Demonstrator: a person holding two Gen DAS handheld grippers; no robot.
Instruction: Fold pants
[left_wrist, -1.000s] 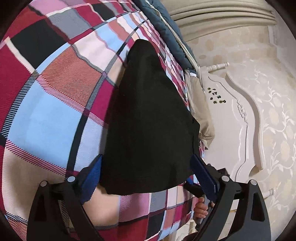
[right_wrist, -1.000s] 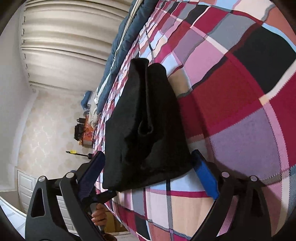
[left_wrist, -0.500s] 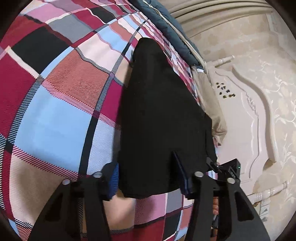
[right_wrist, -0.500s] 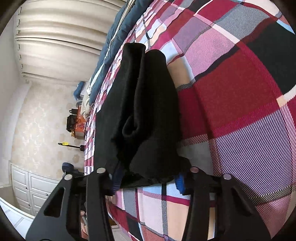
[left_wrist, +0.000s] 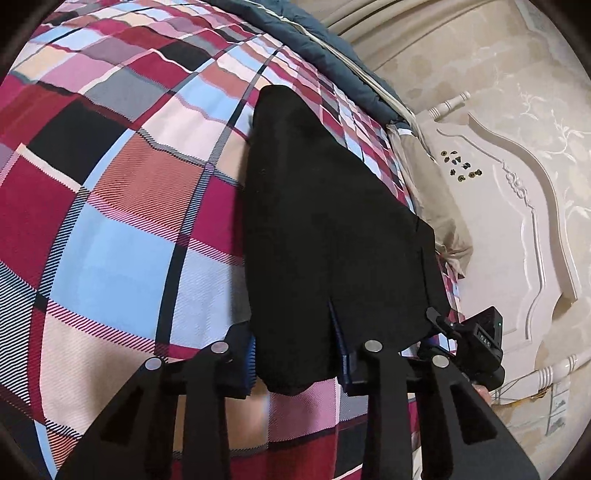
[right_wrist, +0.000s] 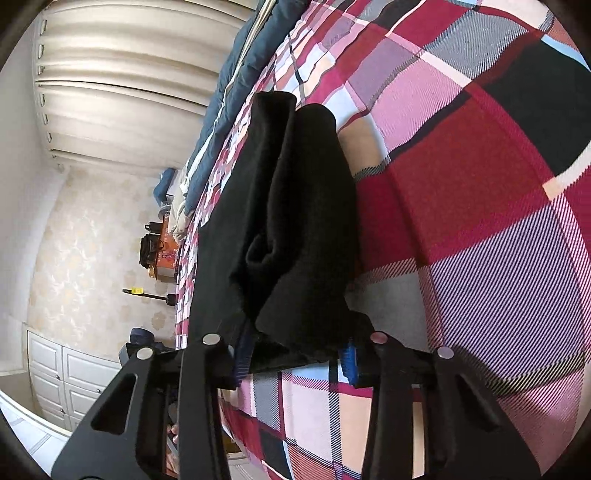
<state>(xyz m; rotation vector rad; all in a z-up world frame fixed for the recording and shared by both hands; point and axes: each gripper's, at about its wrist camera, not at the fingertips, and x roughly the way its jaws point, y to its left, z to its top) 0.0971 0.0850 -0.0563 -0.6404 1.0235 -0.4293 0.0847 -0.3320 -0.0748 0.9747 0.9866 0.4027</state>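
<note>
Both tools have just been closing: the left tool (left_wrist: 297, 363) and right tool (right_wrist: 295, 360) are clamping the near edge of the black pants (left_wrist: 325, 229) lying on the plaid bed (left_wrist: 110, 240). Best lifting evenly, keeping the edge taut.

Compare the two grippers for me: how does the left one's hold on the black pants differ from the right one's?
The left gripper pinches a smooth, flat corner of the black pants; the right gripper pinches a bunched corner with a rolled fold above it. Beside the left gripper lies the bed's headboard; beside the right, the room with white cabinets. Both sets of jaws have just been closing and now grip fabric at the near edge, over the plaid bedcover.
</note>
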